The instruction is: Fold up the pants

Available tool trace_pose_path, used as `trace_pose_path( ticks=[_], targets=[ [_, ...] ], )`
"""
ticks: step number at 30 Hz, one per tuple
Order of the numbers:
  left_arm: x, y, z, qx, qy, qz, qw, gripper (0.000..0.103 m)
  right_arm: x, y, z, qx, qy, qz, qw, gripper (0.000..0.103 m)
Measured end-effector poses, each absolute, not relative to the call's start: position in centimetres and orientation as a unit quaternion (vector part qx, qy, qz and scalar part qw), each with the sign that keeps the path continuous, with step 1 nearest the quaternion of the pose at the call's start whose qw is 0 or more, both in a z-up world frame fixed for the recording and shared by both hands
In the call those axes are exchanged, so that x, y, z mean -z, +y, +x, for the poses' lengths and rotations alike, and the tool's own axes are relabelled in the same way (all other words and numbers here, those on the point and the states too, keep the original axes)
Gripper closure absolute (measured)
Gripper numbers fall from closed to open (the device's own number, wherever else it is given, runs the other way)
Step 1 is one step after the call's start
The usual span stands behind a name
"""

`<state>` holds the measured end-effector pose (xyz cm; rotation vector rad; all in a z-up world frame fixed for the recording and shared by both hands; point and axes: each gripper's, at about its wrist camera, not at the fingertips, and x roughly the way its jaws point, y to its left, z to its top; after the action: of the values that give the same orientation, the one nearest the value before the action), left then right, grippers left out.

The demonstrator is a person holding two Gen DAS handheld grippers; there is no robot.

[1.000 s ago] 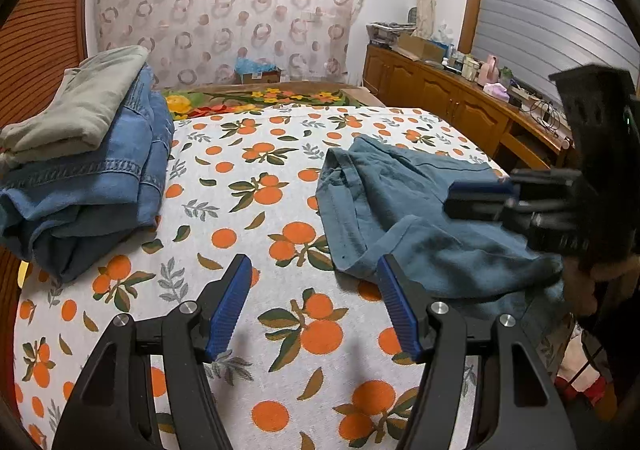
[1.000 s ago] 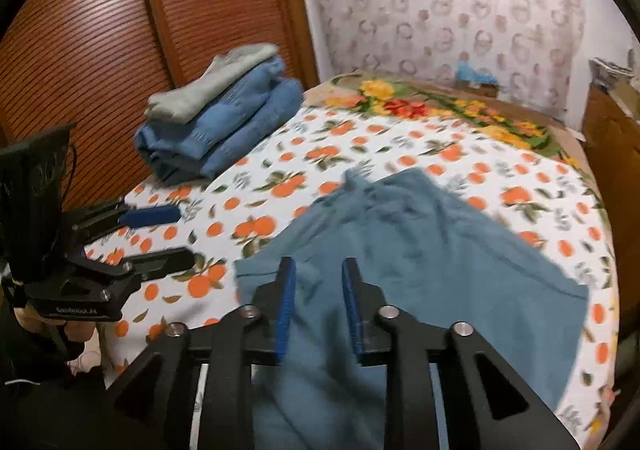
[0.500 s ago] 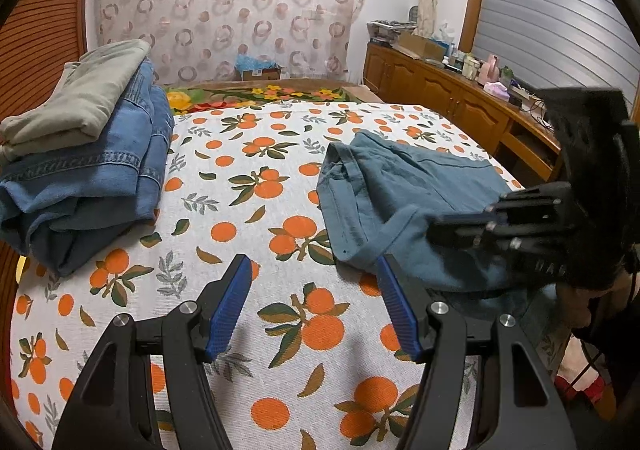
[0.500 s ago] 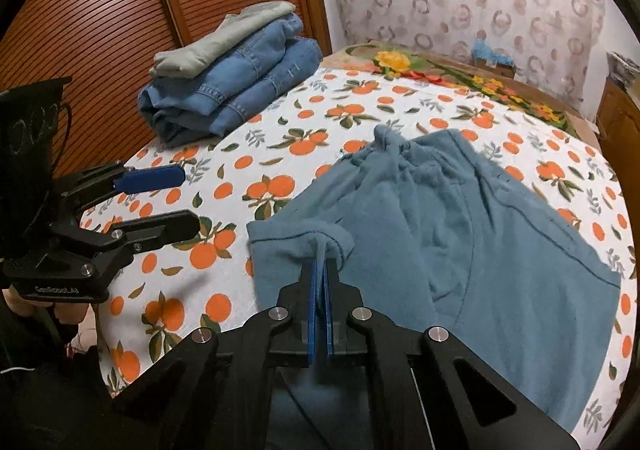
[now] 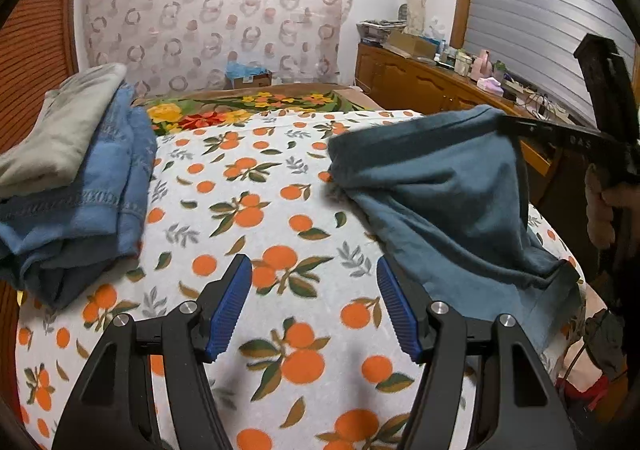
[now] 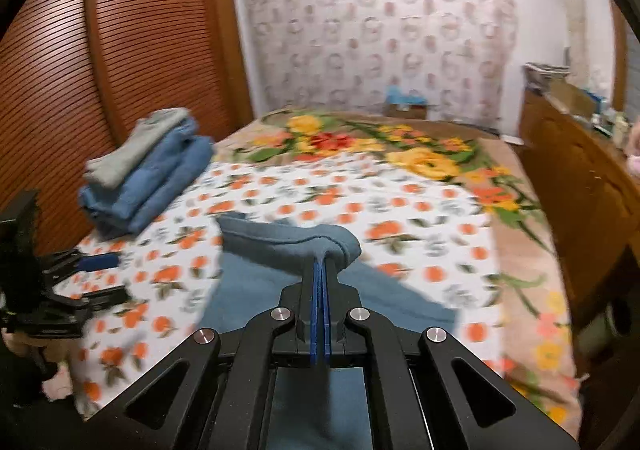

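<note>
While the right gripper, jaws clamped on the teal pants, lifts their edge off the bed to start a fold, the left gripper hangs wide and empty, and should probably take a second corner next.

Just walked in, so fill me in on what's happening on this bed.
A person is folding teal pants on the bed with two handheld grippers. The right gripper is shut on an edge of the pants and holds it off the bed, with the rest trailing down. The left gripper hangs open over bare bedspread, holding nothing. Folded clothes are stacked on the left.
</note>
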<state>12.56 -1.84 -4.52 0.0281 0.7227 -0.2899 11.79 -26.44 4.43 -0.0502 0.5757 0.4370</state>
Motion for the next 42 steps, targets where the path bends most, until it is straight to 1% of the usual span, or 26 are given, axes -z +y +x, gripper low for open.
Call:
trace_pose_path(
  ticks=[7, 12, 13, 14, 15, 16, 26, 31, 42],
  targets=[
    [3.9, -3.5, 13.6, 0.151, 0.35, 0.027, 0.924, 0.037, -2.8, -29.5, 14.1, -0.153, 0.298, -0.004, 0.942, 0.102],
    [4.1, -4.7, 13.6, 0.158, 0.356, 0.032, 0.921, 0.037, -1.1, -29.8, 16.3, -0.121, 0.318, -0.017, 0.94, 0.101],
    [4.2, -4.8, 13.6, 0.16, 0.357, 0.033, 0.92, 0.037, -1.0, -29.7, 16.2, -0.113, 0.319, -0.019, 0.941, 0.1],
    [4.3, -5.0, 13.6, 0.161, 0.359, 0.034, 0.919, 0.037, -0.9, -29.8, 16.2, -0.109, 0.32, -0.017, 0.941, 0.097],
    [4.3, -5.1, 13.5, 0.161, 0.36, 0.034, 0.918, 0.037, -1.0, -29.8, 15.8, -0.107, 0.321, -0.015, 0.941, 0.092],
    [4.4, -5.3, 13.5, 0.163, 0.362, 0.035, 0.917, 0.037, -1.1, -29.9, 15.4, -0.105, 0.323, -0.013, 0.941, 0.089],
    [4.5, -7.0, 11.7, 0.196, 0.368, 0.035, 0.908, 0.037, -0.7, -29.6, 6.6, -0.157, 0.326, -0.019, 0.932, 0.088],
    [4.4, -8.0, 10.6, 0.214, 0.369, 0.041, 0.903, 0.037, -0.2, -29.7, 3.1, -0.169, 0.332, -0.033, 0.927, 0.077],
    [4.4, -10.0, 8.2, 0.247, 0.373, 0.062, 0.892, 0.037, 0.6, -31.0, 1.3, -0.151, 0.354, -0.034, 0.922, 0.077]
  ],
)
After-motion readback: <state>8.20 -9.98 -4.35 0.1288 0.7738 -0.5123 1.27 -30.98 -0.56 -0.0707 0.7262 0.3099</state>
